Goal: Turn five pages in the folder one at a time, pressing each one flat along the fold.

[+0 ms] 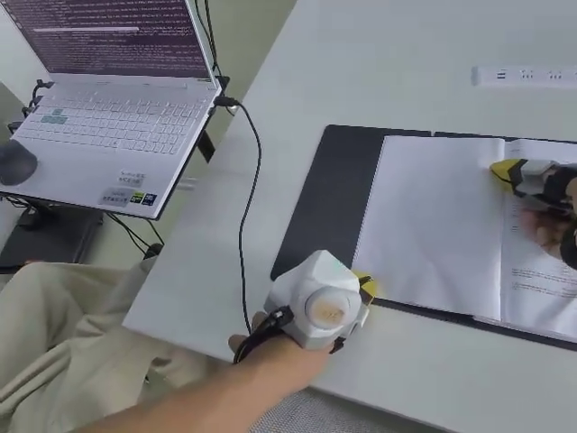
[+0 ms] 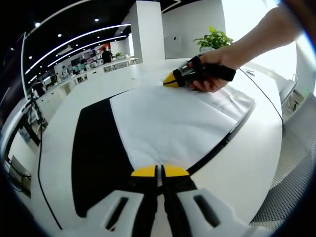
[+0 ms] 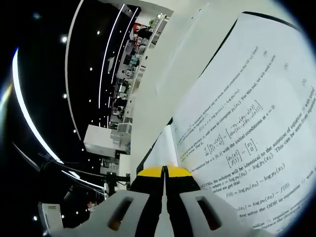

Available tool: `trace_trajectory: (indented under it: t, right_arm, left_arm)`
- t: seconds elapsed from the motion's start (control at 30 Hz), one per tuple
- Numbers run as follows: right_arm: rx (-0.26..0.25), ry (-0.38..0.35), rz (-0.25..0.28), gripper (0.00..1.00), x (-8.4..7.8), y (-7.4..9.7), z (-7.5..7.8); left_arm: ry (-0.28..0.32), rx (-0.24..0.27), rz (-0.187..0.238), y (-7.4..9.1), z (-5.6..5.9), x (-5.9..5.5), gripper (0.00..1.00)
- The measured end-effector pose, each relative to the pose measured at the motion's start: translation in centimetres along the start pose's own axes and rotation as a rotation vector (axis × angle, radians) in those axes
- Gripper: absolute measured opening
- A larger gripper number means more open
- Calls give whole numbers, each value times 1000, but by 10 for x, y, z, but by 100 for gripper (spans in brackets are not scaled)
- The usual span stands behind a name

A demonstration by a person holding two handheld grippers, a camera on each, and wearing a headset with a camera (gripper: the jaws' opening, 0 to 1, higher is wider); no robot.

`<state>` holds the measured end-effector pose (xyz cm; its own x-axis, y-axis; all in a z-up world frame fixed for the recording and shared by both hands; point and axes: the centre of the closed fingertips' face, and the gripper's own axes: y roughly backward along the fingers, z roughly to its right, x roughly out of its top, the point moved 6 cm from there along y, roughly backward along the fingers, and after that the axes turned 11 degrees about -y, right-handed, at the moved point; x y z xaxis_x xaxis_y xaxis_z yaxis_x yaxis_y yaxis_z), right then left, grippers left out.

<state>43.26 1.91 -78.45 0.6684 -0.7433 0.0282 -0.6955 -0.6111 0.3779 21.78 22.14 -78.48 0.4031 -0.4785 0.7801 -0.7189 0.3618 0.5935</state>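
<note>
A black folder (image 1: pixel 332 194) lies open on the white table. A blank turned page (image 1: pixel 433 216) covers its left half, and a printed page (image 1: pixel 541 275) lies to the right of the fold (image 1: pixel 501 234). My left gripper (image 1: pixel 365 289) is shut, its yellow tips (image 2: pixel 159 171) at the near edge of the blank page (image 2: pixel 168 123). My right gripper (image 1: pixel 503 171) is also shut, tips (image 3: pixel 164 171) down on the paper by the fold, next to printed equations (image 3: pixel 237 148). In the left gripper view the right gripper (image 2: pixel 173 79) rests at the page's far side.
An open laptop (image 1: pixel 108 135) stands on a stand to the left, with a black cable (image 1: pixel 243 225) running across the table edge. A mouse (image 1: pixel 13 164) sits at far left. A white power strip (image 1: pixel 525 76) lies at the back right.
</note>
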Motion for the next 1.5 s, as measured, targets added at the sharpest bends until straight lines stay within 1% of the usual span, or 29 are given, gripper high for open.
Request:
trace_trajectory:
  t: [0.07,0.1,0.17,0.23,0.37,0.43,0.57,0.67,0.8,0.97,1.07,1.17,1.23,1.37,1.47,1.5]
  right_arm:
    - [2,-6,14,0,3,-4,-2]
    - [-8,-32,20,0,5,-7,-1]
    - [-10,-44,20,0,8,-12,-3]
    - [-14,-38,19,0,9,-15,-5]
    - [-23,1,21,0,12,-24,-10]
    - [-24,-14,37,0,16,-28,-10]
    - [-19,-35,70,0,18,-30,-11]
    - [-13,-50,73,0,20,-31,-10]
    - [-10,-37,76,0,19,-29,-10]
    - [-10,-40,17,0,11,-19,-5]
    - [-8,-28,-15,0,5,-12,-2]
    - [-7,-35,-44,0,-5,1,2]
    - [-4,-34,-48,0,-7,6,4]
    - [1,-40,-58,0,-16,23,9]
    - [2,-38,-77,0,-23,33,12]
    - [4,-38,-90,0,-27,37,14]
  left_arm:
    - [1,1,0,0,0,0,1]
    - [4,2,2,0,0,-1,1]
    - [8,3,4,-1,0,-1,1]
    - [9,3,4,-1,0,-1,1]
    - [12,3,4,0,0,-1,1]
    - [11,3,3,0,0,-1,1]
    - [13,3,2,0,0,-2,1]
    - [13,3,2,0,0,-2,1]
    - [9,1,-1,0,0,-2,1]
    - [0,-2,-7,1,0,-1,1]
    - [-1,-1,-7,1,1,-1,1]
    - [-3,-1,-7,1,1,-1,1]
    - [-4,-1,-8,1,1,0,1]
    - [-6,-1,-10,1,1,0,1]
    - [-7,-1,-10,0,1,0,1]
    - [-7,-1,-11,0,1,0,1]
